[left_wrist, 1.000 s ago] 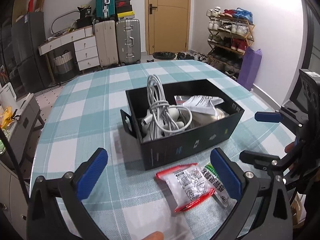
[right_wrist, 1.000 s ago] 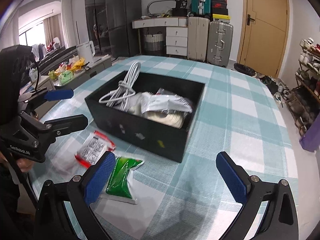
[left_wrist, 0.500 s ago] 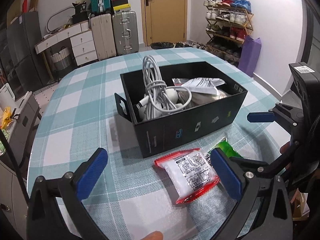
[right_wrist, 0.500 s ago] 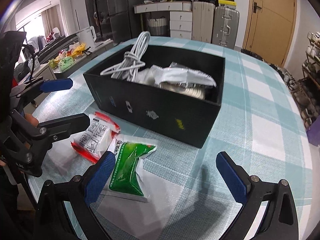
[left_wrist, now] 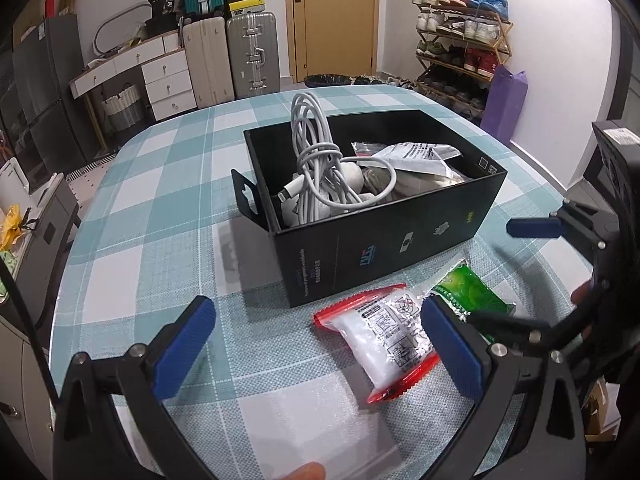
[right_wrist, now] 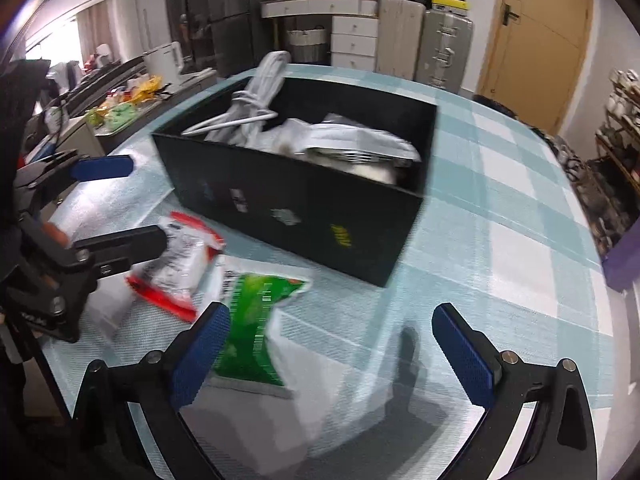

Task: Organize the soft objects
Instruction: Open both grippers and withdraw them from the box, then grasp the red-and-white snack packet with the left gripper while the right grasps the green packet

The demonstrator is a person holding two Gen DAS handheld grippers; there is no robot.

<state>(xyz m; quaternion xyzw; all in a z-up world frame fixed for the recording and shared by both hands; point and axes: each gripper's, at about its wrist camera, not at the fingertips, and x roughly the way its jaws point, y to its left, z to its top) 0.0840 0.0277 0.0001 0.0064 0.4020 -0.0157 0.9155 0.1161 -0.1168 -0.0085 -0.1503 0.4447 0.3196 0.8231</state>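
A black box [left_wrist: 400, 236] [right_wrist: 304, 216] on the checked tablecloth holds a coiled white cable [left_wrist: 316, 160], a white packet [left_wrist: 416, 156] and other soft items. In front of it lie a red-edged white pouch [left_wrist: 384, 340] [right_wrist: 180, 264] and a green packet [left_wrist: 472, 296] [right_wrist: 256, 320]. My left gripper [left_wrist: 316, 348] is open and empty, just above the table, its right finger beside the red-edged pouch. My right gripper [right_wrist: 332, 352] is open and empty, low over the table, its left finger over the green packet.
The round table [left_wrist: 160, 208] has its edge close on the left. Behind it stand suitcases [left_wrist: 228, 60], a drawer unit [left_wrist: 164, 80], a door and a shoe rack [left_wrist: 460, 48]. A purple bag [left_wrist: 504, 104] stands by the wall.
Both grippers have moved down and forward toward the two packets in front of the box. The right wrist view is now blurred from motion. Both stay open.
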